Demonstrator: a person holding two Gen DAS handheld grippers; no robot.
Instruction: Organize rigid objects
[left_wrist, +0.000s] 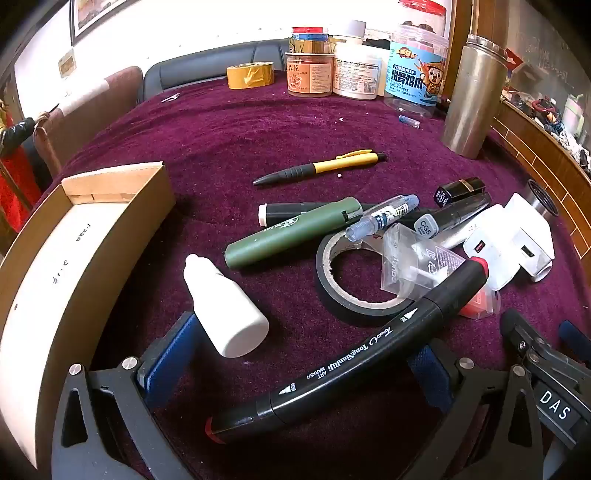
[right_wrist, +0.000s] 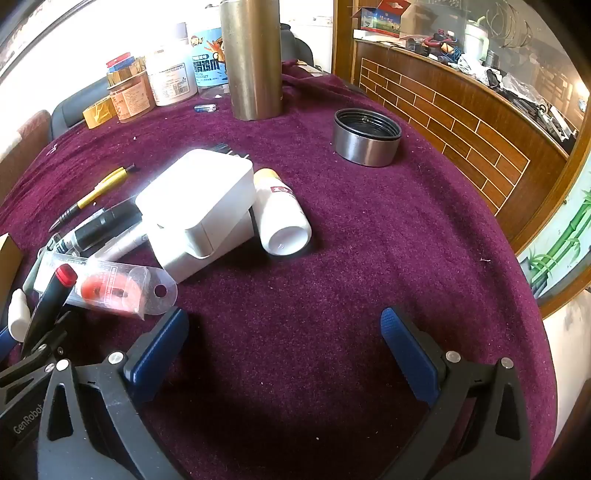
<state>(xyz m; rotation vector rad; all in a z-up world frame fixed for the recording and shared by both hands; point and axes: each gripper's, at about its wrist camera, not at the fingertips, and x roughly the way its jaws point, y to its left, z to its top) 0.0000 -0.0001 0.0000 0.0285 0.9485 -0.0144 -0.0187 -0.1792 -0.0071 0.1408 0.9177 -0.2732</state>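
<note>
1. Left gripper (left_wrist: 295, 350) released, jaws wide, hovering over the purple cloth (left_wrist: 221, 140); black marker (left_wrist: 369, 343) lies between them, not pinched.
2. White bottle (left_wrist: 225, 306) just beside its left pad, near the open cardboard box (left_wrist: 147, 206).
3. Green pen (left_wrist: 291, 232), black tape roll (left_wrist: 354, 280) and chargers (left_wrist: 517, 240) piled just beyond the marker.
4. Right gripper (right_wrist: 284, 350) released, holding nothing, over bare cloth.
5. Steel cap (right_wrist: 365, 136) sits well apart from the pile.

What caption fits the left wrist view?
Open left gripper over black marker, beside white bottle and cardboard box.
</note>
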